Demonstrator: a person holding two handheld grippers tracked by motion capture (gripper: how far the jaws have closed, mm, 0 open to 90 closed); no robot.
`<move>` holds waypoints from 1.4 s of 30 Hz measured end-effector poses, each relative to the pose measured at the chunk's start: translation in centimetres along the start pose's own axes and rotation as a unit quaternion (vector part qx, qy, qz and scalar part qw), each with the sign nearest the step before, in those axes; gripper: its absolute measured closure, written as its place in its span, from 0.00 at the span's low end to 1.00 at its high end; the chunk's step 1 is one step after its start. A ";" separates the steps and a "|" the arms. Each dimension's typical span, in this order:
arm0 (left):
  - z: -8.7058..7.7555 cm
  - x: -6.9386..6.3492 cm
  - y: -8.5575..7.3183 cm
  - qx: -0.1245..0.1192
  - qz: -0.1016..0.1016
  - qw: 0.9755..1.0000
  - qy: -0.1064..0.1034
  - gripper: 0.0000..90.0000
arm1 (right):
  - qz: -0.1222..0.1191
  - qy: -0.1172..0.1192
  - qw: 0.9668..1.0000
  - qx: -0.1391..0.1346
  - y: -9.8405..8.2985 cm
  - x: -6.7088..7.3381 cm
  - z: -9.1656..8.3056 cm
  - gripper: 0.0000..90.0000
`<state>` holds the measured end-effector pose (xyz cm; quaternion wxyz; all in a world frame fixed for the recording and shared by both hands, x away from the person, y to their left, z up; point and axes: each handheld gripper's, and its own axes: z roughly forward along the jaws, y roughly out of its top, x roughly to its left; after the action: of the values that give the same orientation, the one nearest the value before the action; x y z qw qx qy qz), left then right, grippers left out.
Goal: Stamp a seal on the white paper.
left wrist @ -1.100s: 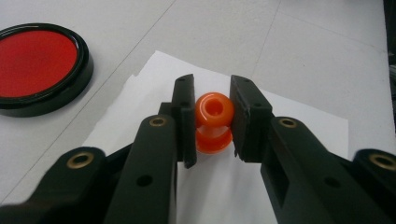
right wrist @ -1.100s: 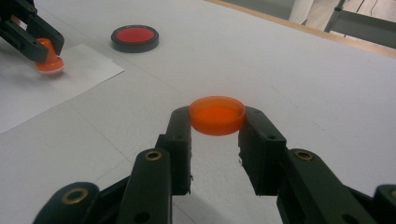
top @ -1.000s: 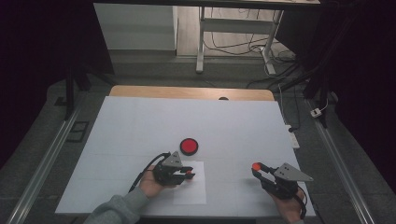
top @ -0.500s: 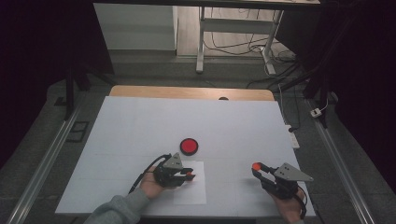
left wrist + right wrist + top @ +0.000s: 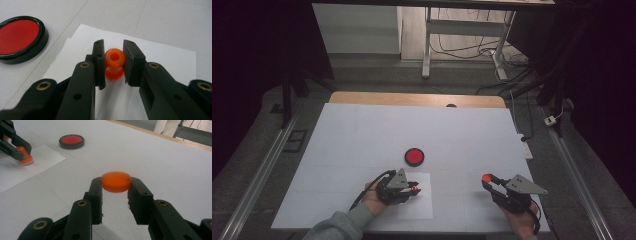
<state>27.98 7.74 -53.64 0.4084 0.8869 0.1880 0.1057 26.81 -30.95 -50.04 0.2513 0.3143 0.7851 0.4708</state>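
A: L gripper (image 5: 113,65)?
B: Clamped on orange stamp (image 5: 114,64), base touching white paper (image 5: 160,60). Red ink pad (image 5: 18,37) near, off to its left.
A: R gripper (image 5: 115,195)?
B: Gripping orange cap (image 5: 116,181) at its tips, just above table (image 5: 162,160).

orange stamp (image 5: 114,65): bright translucent orange all over, its knob top and its flared base alike; no pattern.
orange cap (image 5: 116,181): the same clear orange, slightly paler along the rim, plain.
ink pad (image 5: 414,156): flat red disc inside a glossy black round case.
sheet of paper (image 5: 419,207): plain white, brighter than the surface under it, unmarked.
table cover (image 5: 362,135): pale grey-white, crossed by faint thin seam lines in a grid.
table edge (image 5: 412,99): light wood brown strip along the far side.
left gripper (image 5: 113,62): matt black jaws with small brass-coloured rivets; grey three-cornered plate on top.
right gripper (image 5: 115,188): matt black jaws, brass-coloured rivets, grey plate.
sleeve (image 5: 342,225): muted grey-green.
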 end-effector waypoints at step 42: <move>-0.2 0.1 0.1 -0.010 -0.007 1.000 0.005 0.81 | -0.001 -0.004 1.000 -0.002 0.1 -0.1 0.1 0.72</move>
<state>27.97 7.88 -53.42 0.4166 0.8810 0.1958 0.1093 26.96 -30.95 -49.94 0.2555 0.3148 0.7837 0.4706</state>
